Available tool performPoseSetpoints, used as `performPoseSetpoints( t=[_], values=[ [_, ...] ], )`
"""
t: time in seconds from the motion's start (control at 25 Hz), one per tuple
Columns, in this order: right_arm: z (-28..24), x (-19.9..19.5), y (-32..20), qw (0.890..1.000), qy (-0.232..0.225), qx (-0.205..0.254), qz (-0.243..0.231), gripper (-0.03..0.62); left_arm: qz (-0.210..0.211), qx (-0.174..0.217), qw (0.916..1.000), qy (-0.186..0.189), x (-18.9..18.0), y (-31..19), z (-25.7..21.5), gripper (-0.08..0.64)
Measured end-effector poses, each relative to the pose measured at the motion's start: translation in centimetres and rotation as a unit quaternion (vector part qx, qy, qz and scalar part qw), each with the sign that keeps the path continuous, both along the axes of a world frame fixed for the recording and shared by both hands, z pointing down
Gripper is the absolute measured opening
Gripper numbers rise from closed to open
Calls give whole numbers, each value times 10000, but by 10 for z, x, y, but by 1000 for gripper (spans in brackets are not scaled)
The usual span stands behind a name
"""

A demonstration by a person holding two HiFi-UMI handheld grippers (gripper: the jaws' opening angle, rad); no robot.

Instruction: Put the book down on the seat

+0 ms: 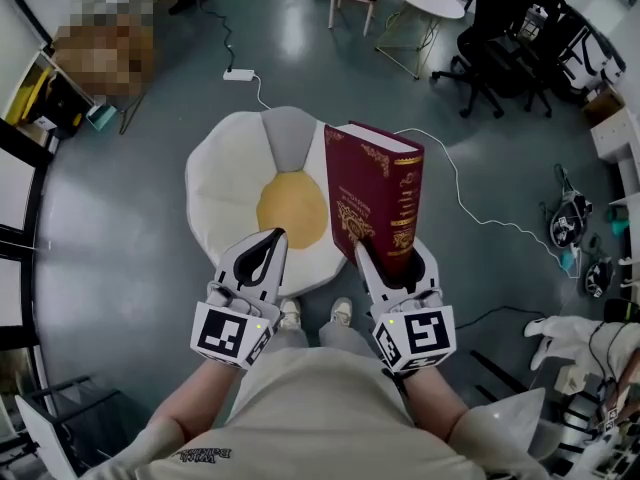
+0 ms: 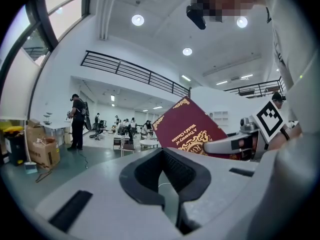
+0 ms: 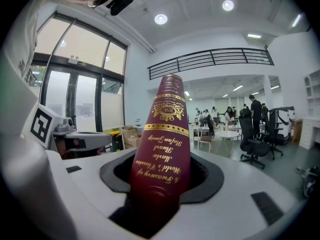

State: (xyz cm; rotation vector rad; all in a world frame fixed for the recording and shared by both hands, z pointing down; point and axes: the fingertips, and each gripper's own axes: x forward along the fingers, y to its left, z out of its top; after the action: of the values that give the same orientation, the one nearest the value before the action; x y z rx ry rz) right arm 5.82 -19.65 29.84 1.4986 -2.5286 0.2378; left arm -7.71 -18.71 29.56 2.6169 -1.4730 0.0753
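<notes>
**Head view.** The task is not yet done. The book [image 1: 375,193], a thick maroon hardback with gold tooling, stands upright in the right hand-held gripper [image 1: 393,258], whose jaws clamp its lower end. It is held over the right edge of the seat [image 1: 230,183], a white floor cushion shaped like a fried egg with a yellow centre. I judge it to be in the air and clear of the cushion. Nothing lies on the seat. The left hand-held gripper [image 1: 275,238] hangs over the seat's near edge, jaws together and empty. What is left, in my judgement, is to lower the book, lay it on the cushion and release it.

**Left gripper view.** The left hand-held gripper [image 2: 167,156] has its pads closed with nothing between them. The book [image 2: 187,129] shows beyond, tilted, with the other gripper on it. Cardboard boxes [image 2: 44,151] stand on the floor at far left, and I cannot make out what is in them.

**Right gripper view.** The right hand-held gripper [image 3: 160,184] grips the book [image 3: 162,134] by its spine end. The spine rises straight up between the jaws, gold lettering facing me. A cardboard box [image 3: 131,134] stands by the window behind, its contents hidden. The seat is out of this view.
</notes>
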Motion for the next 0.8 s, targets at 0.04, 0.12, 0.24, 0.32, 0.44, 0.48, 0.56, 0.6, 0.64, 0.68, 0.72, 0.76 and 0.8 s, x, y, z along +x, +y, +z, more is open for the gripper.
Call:
performPoseSetpoints(
  t=[0.04,0.12,0.24,0.32,0.44,0.48,0.56,0.6,0.64,0.68,0.72,0.76,0.8],
  values=[
    [6,2,-3,10000,93,-33,1,222,5,-43,10000,14,3,-3,4,3],
    [18,4,-14,9998,179,-122,-4,222,-3,-117,9999,15,6,-14,11,3],
    [39,4,-38,9994,204,-286,8,222,-65,-197,9997,90,6,-34,27,3],
    [59,4,-57,9989,139,-457,12,222,-88,-283,9994,174,8,-48,42,3],
    [103,7,-91,9967,32,-804,40,222,-106,-334,9993,101,13,-71,74,3],
    [122,8,-103,9960,98,-887,43,222,-120,-358,9993,77,14,-80,88,3],
    [165,8,-124,9940,235,-1064,42,222,-167,-449,9988,63,16,-97,122,3],
    [189,8,-133,9927,267,-1178,49,222,-189,-515,9985,78,16,-104,140,3],
    [213,8,-139,9911,298,-1296,55,222,-206,-588,9980,101,16,-109,159,3],
    [237,8,-144,9895,333,-1408,55,222,-219,-662,9975,126,15,-114,179,3],
    [261,7,-148,9878,355,-1516,44,222,-230,-735,9969,143,14,-118,200,3],
    [283,6,-153,9861,356,-1622,24,222,-237,-799,9964,144,14,-124,221,3],
    [306,5,-157,9844,344,-1723,-5,222,-240,-853,9960,117,15,-130,242,3]
  ],
)
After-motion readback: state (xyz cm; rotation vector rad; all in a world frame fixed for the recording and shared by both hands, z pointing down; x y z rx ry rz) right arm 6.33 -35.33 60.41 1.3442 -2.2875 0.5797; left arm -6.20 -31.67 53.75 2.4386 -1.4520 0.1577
